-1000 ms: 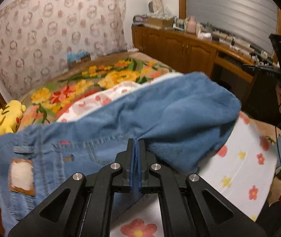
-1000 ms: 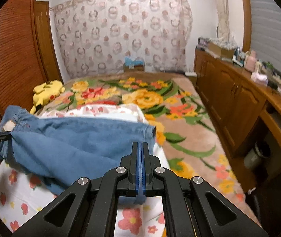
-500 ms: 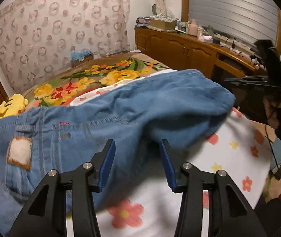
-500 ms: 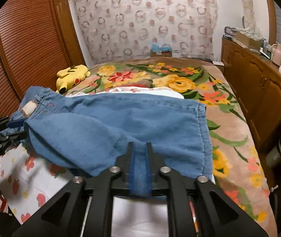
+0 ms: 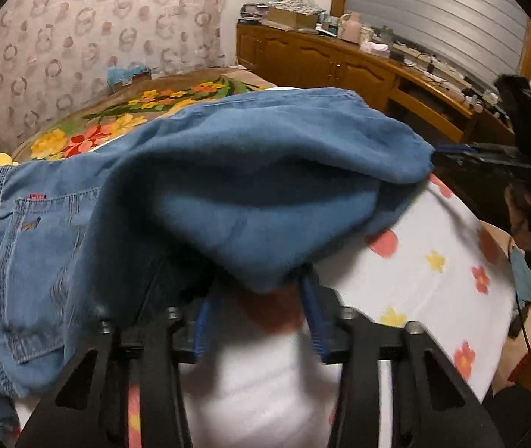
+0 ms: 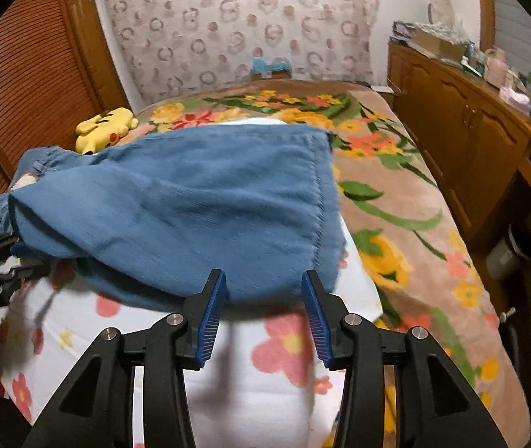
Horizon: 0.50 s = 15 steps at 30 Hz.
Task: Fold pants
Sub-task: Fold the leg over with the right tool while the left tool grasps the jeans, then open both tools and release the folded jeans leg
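Note:
The blue jeans [image 5: 246,171] lie folded over on the bed, waistband and pocket at the left, leg hems [image 6: 317,201] at the right. My left gripper [image 5: 258,298] is low at the near fold. Its jaws are closing, and the drooping denim edge covers the fingertips without the pads pressing it. My right gripper [image 6: 264,280] sits at the near edge of the leg end. Its jaws are opening, the pads are clear of the cloth, and the denim edge is just at the tips. In the left wrist view the right gripper [image 5: 439,156] is side-on at the fold's corner.
A white flowered sheet [image 6: 284,343] lies under the jeans on a floral blanket [image 6: 396,201]. A yellow plush toy [image 6: 105,127] is at the far left. A wooden cabinet [image 6: 463,127] runs along the right, and a louvred wooden door [image 6: 22,74] stands on the left.
Both grippers were shut on the denim a second ago and now stand with their jaws apart. Both hands have come down, and the folded jeans have dropped onto the sheet.

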Available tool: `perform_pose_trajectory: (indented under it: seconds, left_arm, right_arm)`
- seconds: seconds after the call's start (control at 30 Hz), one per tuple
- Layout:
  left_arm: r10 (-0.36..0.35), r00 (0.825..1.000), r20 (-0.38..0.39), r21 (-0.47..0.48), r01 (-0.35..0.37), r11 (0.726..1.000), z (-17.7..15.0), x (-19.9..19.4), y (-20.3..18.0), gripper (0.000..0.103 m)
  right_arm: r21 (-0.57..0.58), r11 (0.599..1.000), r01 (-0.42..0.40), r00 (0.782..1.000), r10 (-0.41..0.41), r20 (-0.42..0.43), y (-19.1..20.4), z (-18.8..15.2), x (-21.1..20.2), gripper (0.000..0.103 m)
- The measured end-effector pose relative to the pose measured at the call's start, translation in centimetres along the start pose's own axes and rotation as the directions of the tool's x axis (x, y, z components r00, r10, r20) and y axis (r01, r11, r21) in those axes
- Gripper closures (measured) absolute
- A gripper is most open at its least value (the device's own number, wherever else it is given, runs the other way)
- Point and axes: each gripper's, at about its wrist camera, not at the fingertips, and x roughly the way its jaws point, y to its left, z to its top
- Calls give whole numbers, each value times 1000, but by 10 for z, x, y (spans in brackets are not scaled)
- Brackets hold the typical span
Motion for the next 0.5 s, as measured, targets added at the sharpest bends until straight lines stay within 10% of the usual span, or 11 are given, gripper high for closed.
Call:
perform_pose_trajectory:
  seconds: [0.13,0.5]
  left_arm:
    - [-1,1000,18,29,0,1000,1,-8,-8,95]
    - [-7,994,113,92,-3,996,-13,-102,-32,98]
  right_arm:
    - [20,1000,-7,1000,7,4,0,0,1,59]
    - [30,1000,3,1000,-4,29,2,-16,-12,59]
